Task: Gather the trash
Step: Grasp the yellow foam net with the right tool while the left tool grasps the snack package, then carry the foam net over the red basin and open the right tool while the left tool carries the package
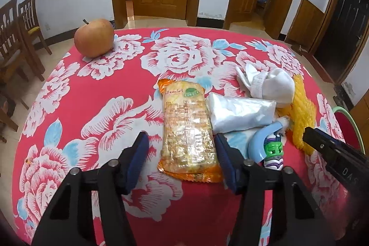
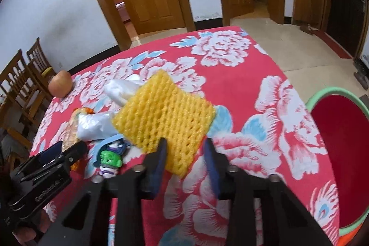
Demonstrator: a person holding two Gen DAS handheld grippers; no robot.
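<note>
An orange snack wrapper [image 1: 188, 130] lies flat on the red flowered tablecloth [image 1: 92, 89]. My left gripper [image 1: 181, 153] is open around its near end; the right pad is at the wrapper's edge, while the left pad stands clear of it. A yellow foam net [image 2: 166, 117] lies further right, beside a clear plastic bag [image 1: 242, 113] and a white sock [image 1: 274, 84]. My right gripper [image 2: 185, 153] is shut on the net's near corner, both pads against the foam. One right-gripper finger [image 1: 322, 142] shows at the net's edge in the left wrist view.
A small toy with a green face [image 1: 273, 150] and a curved blue piece [image 1: 260, 137] lie between the grippers. An apple [image 1: 94, 37] sits at the far left of the table. A red bin with a green rim [image 2: 341, 153] stands off the table's right edge. Wooden chairs [image 1: 16, 38] stand left.
</note>
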